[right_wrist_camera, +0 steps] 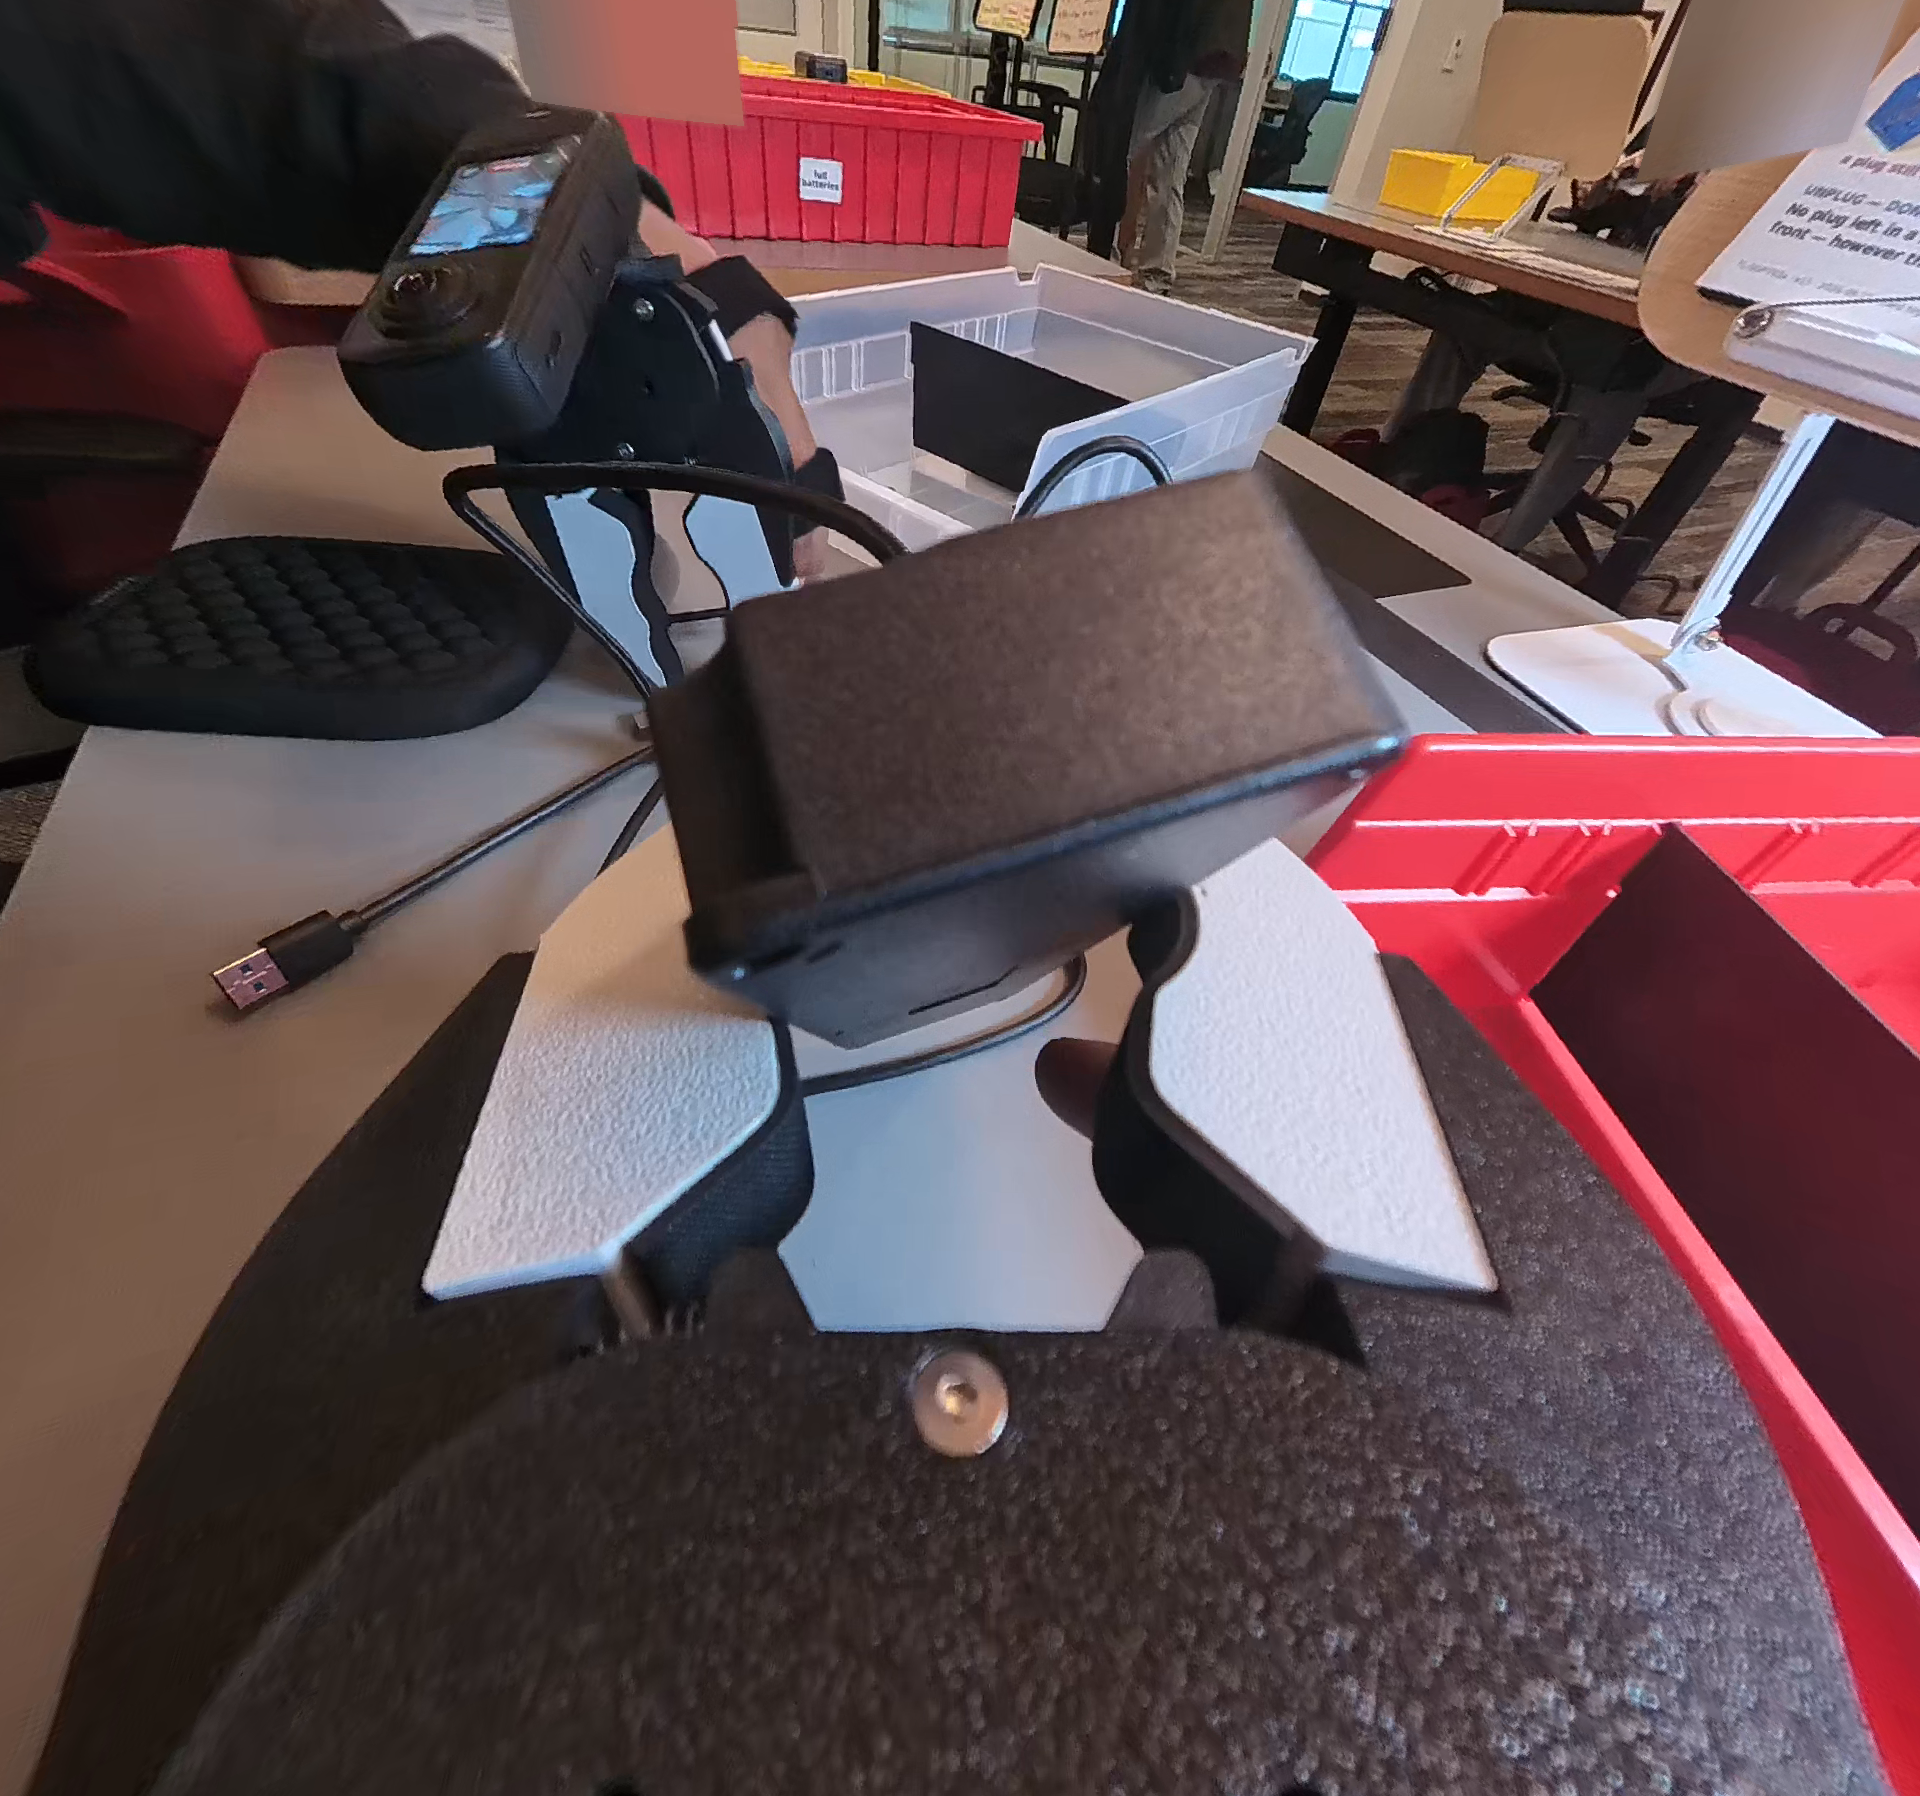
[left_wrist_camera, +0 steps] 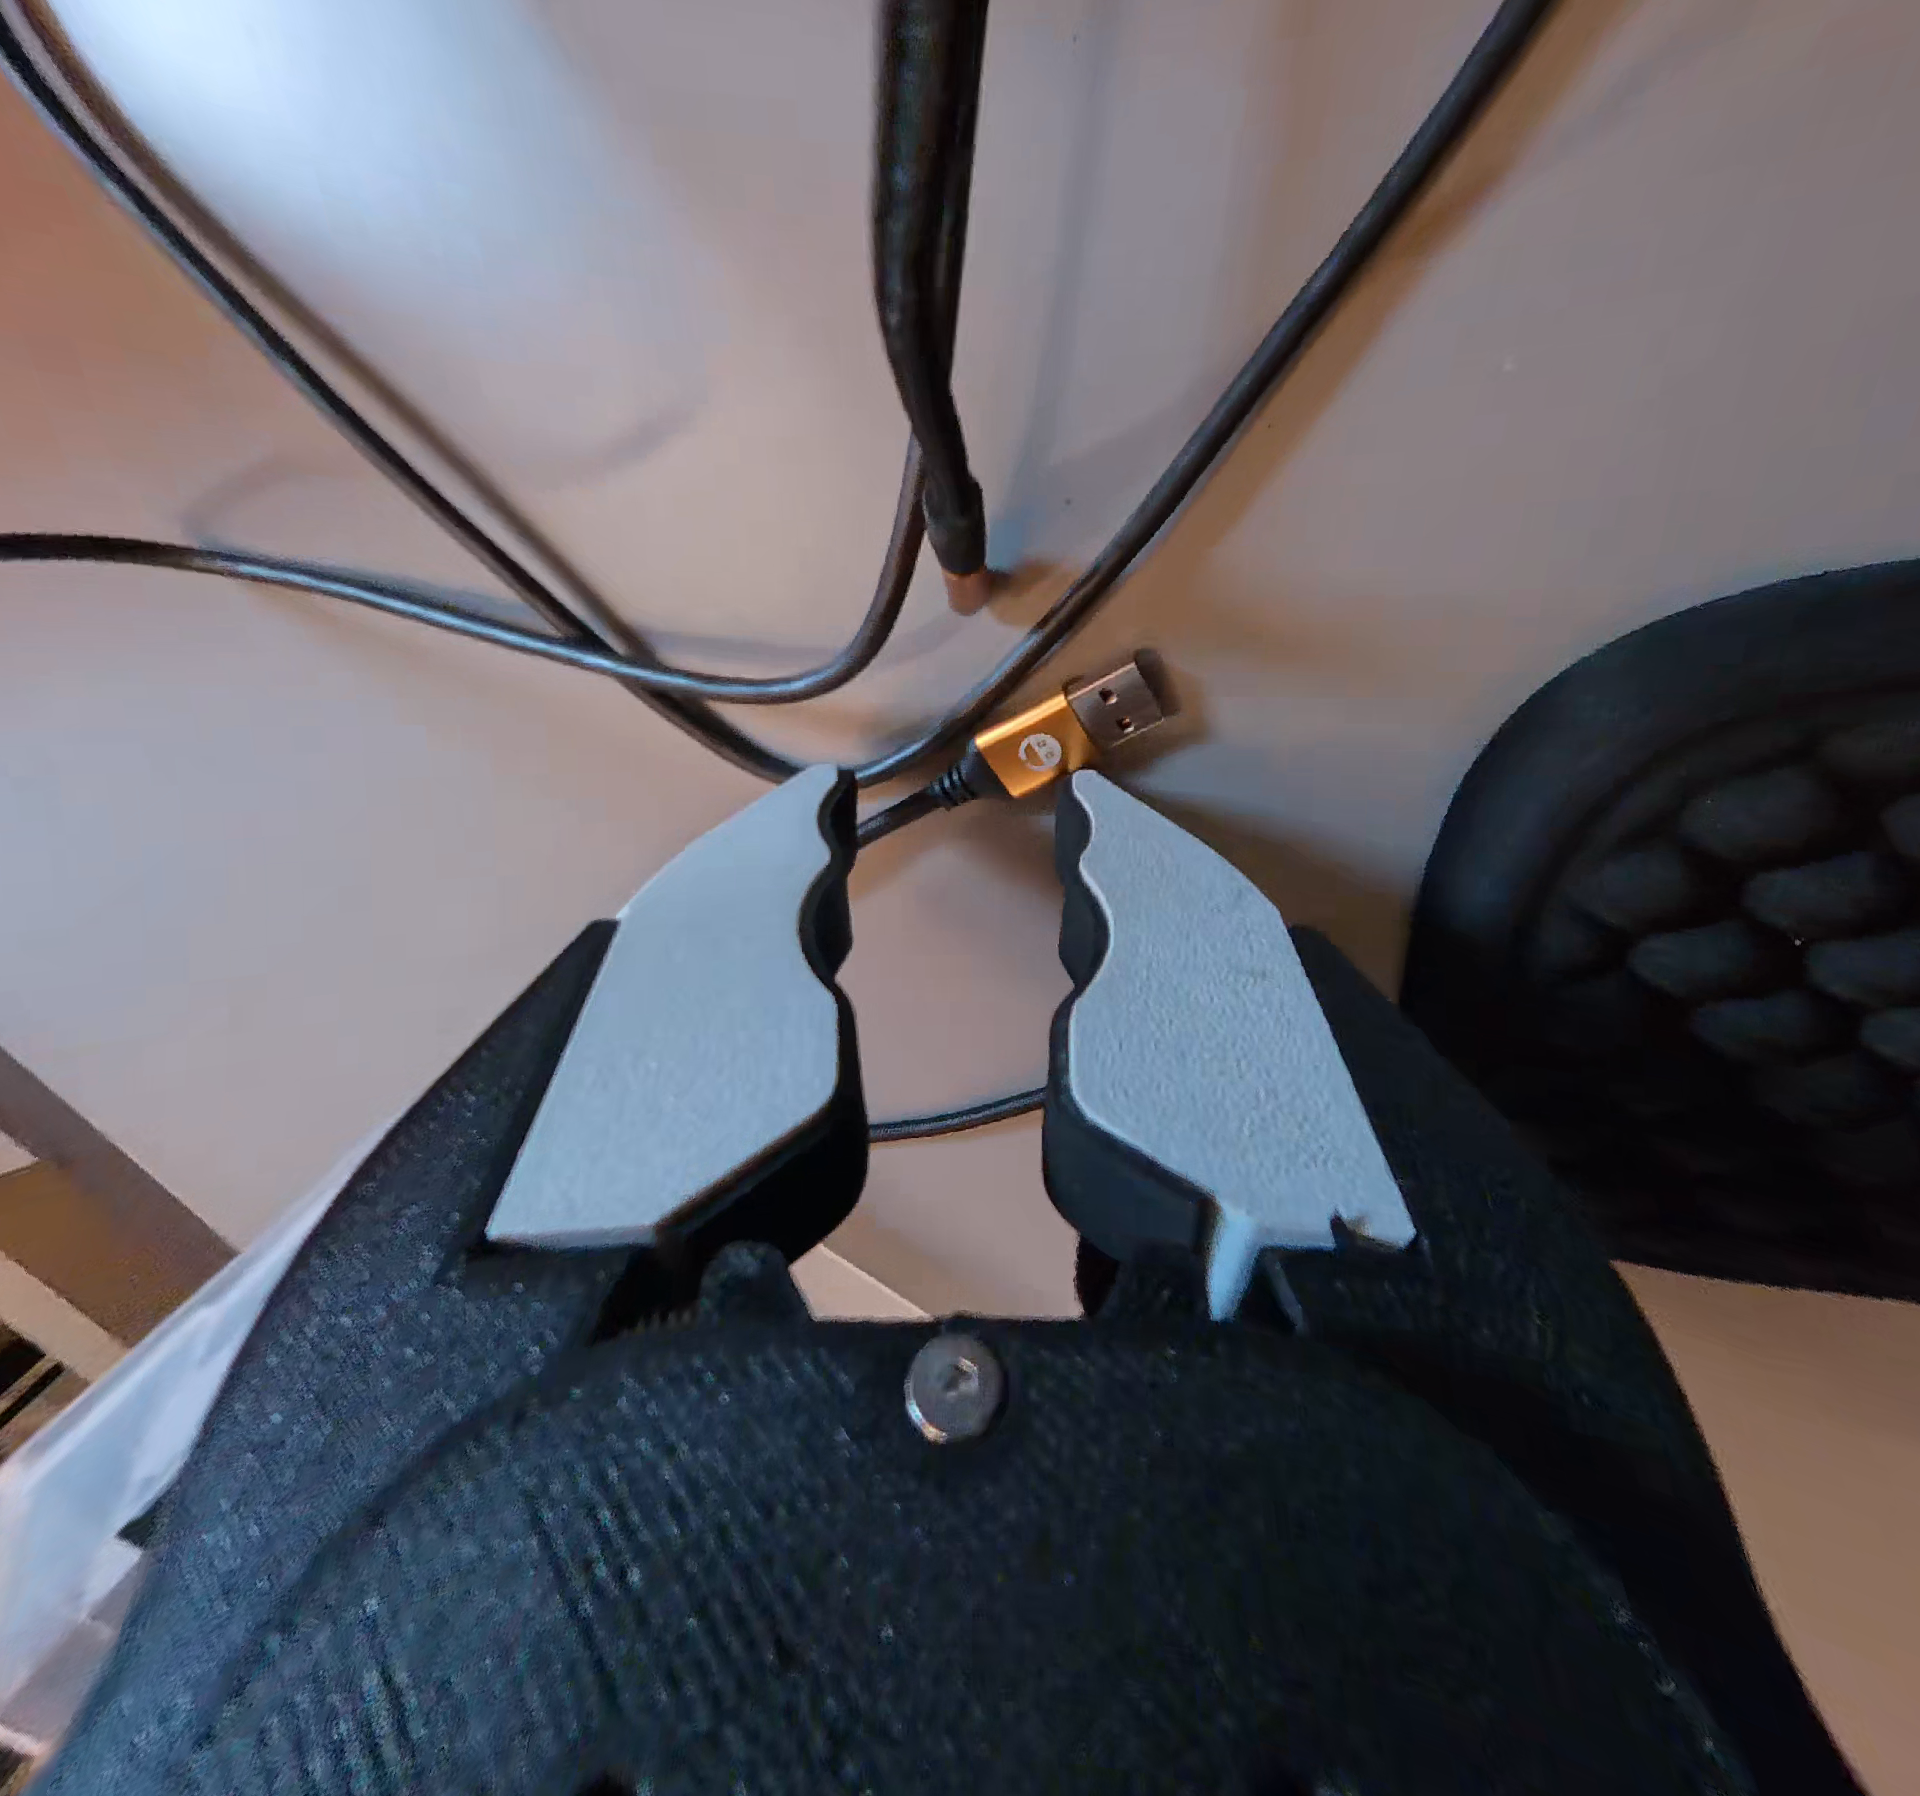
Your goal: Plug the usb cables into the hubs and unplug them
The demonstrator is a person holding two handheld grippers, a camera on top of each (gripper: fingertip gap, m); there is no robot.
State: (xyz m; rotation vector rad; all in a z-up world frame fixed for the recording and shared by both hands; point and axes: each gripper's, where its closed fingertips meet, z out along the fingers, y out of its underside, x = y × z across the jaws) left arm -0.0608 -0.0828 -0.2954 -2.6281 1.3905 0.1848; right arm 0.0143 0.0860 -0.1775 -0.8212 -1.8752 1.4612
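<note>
Left tongs point(left_wrist_camera: 954, 790): apart, empty, tips low over the counter point(left_wrist_camera: 416, 811); one tip just beside the orange plug point(left_wrist_camera: 1075, 730), seemingly placed to close on it.
Left fingers point(left_wrist_camera: 1174, 998): pale grey, grainy plates with wavy inner edges, on black ribbed mounts.
Orange plug: metal-shelled USB end with an orange sleeve, lying flat and loose on the counter, its cord running back between the fingers.
Right tongs point(right_wrist_camera: 966, 957): clamped on the hub point(right_wrist_camera: 1029, 738), held tilted above the counter, probably to offer its port side toward the other tongs.
Hub: matte black box, finely textured, square-edged; a thin cord trails beneath it. Ports not visible from here.
Black plug point(right_wrist_camera: 278, 965): second USB end, dark sleeve, lying unplugged on the counter to the left, well apart from the hub.
Other cords point(left_wrist_camera: 312, 375): several smooth black ones and a thicker braided one cross the counter beyond the orange plug.
Black pad point(right_wrist_camera: 301, 634): rounded, dimpled cushion near the left tongs.
Red bin point(right_wrist_camera: 1621, 873): hard plastic, beside the right tongs.
Clear bin point(right_wrist_camera: 1143, 416): translucent, behind the hub.
Stage: no plug seated; judged as approach before the first insertion.
</note>
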